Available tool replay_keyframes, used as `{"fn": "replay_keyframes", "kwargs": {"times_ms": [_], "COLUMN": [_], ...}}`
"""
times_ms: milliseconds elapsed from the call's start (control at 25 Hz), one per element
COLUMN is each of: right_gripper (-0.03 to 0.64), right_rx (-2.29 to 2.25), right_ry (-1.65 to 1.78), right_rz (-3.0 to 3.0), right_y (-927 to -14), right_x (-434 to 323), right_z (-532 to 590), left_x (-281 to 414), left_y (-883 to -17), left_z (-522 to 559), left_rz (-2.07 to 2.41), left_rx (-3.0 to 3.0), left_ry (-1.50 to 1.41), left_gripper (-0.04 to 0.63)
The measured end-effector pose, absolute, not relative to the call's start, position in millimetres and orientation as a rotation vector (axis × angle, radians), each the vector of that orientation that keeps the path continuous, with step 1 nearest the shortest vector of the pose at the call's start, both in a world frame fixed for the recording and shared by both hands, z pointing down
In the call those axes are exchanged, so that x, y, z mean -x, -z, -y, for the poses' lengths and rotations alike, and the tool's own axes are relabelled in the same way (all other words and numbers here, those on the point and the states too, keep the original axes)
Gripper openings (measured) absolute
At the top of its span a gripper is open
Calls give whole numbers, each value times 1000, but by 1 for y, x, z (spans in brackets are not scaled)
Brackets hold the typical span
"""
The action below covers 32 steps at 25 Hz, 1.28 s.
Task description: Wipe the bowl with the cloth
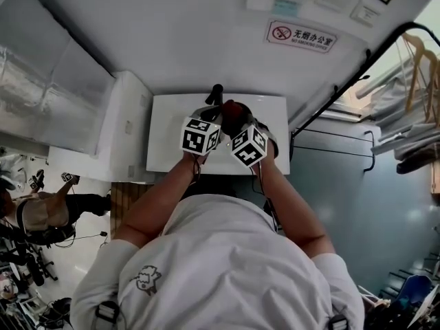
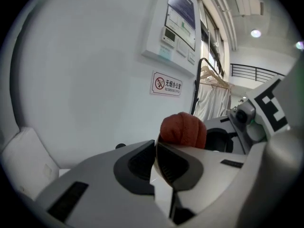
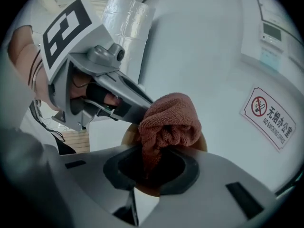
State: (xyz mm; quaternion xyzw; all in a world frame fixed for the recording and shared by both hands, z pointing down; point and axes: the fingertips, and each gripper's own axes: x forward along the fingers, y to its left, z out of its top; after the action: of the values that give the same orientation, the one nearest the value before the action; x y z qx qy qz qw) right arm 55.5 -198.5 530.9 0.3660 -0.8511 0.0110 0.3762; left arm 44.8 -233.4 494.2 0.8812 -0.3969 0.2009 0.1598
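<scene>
Both grippers are held up close together over the white table (image 1: 172, 139). My left gripper (image 2: 156, 161) is shut on the thin rim of a tan bowl (image 3: 129, 136), which shows edge-on between its jaws. My right gripper (image 3: 152, 172) is shut on a bunched red-brown cloth (image 3: 171, 122). The cloth presses against the bowl's inside, right by the left gripper's fingertips (image 3: 135, 109). In the head view the cloth (image 1: 234, 110) shows just beyond the two marker cubes, left (image 1: 200, 136) and right (image 1: 249, 146). Most of the bowl is hidden behind the cloth and the jaws.
A white wall stands just behind the table, with a no-smoking sign (image 1: 302, 36) and a control panel (image 2: 178, 20). A white cabinet (image 1: 127, 126) adjoins the table at left, below a silver duct (image 1: 41, 88). A clothes rack (image 1: 412, 67) is at right.
</scene>
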Motion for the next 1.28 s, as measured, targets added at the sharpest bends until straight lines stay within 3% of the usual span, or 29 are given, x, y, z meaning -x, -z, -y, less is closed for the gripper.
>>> {"fn": "replay_keyframes", "kwargs": {"times_ms": [680,1280], "right_gripper": [71,66], "right_rx": [-982,-742], "right_ry": [253,197], "right_rz": [1984,2118], "right_y": [-505,-522], "right_x": [-87,-33], "right_z": [218,194], "left_x": [-36,-28], "left_y": [-485,-463], "left_z": [239,241], "left_rz": [1139,1223], "left_rx": [-2595,-2607], "left_ry": [-664,-565], "left_gripper": [26,28]}}
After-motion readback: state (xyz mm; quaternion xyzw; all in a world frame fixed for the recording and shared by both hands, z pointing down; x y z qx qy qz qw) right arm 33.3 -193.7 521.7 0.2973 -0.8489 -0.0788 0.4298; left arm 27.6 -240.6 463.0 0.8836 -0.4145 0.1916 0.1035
